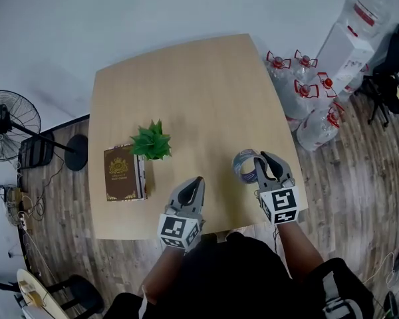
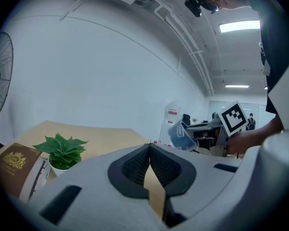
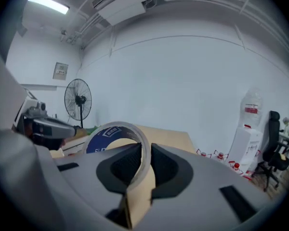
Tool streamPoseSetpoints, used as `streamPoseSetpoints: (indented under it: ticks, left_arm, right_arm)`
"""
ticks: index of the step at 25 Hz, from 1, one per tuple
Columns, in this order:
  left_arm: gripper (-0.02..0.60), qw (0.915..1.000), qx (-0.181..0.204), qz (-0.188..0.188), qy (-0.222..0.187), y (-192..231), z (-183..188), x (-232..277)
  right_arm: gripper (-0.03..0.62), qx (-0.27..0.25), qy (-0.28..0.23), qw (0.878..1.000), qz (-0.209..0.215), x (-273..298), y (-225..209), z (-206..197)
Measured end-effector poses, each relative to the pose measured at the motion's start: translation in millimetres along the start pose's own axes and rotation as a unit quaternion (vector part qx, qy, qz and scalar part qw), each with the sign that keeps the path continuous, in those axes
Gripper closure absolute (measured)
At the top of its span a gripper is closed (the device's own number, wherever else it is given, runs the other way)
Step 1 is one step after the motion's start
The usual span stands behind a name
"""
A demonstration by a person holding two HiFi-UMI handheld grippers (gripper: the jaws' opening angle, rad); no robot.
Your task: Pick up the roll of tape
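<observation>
My right gripper [image 1: 263, 158] is shut on the roll of tape [image 1: 243, 164], held above the right front part of the wooden table [image 1: 199, 78]. In the right gripper view the roll [image 3: 111, 133], pale with a blue core, stands on edge with its wall pinched between the dark pads [image 3: 167, 166]. The left gripper view shows the same roll [image 2: 182, 135] in the air off to the right. My left gripper [image 1: 197, 180] hovers near the table's front edge, shut with nothing between its jaws [image 2: 149, 151].
A small potted plant [image 1: 151, 141] and a brown book [image 1: 122, 173] sit on the table's left side. Several water bottles [image 1: 306, 92] stand on the floor at the right, beside a dark chair [image 1: 390, 65]. A standing fan [image 1: 10, 126] is at the left.
</observation>
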State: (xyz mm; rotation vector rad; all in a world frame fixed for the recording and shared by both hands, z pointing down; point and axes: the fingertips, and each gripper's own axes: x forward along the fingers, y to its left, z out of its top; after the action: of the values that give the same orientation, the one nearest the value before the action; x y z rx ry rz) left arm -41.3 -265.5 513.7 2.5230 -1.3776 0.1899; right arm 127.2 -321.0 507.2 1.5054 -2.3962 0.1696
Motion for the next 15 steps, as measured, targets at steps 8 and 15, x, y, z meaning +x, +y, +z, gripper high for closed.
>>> streamPoseSetpoints:
  ticks: [8,15]
  left_arm:
    - [0.580,0.9991,0.019,0.006,-0.038,9.7,41.1,2.4]
    - [0.580,0.9980,0.037,-0.002,-0.050,8.9,59.4,-1.8]
  right_arm:
    - [0.537,0.023,-0.111,0.993,-0.027,-33.2,-4.8,81.0]
    - [0.539,0.015,-0.137,0.989,-0.046,-48.6,-6.4,95.8]
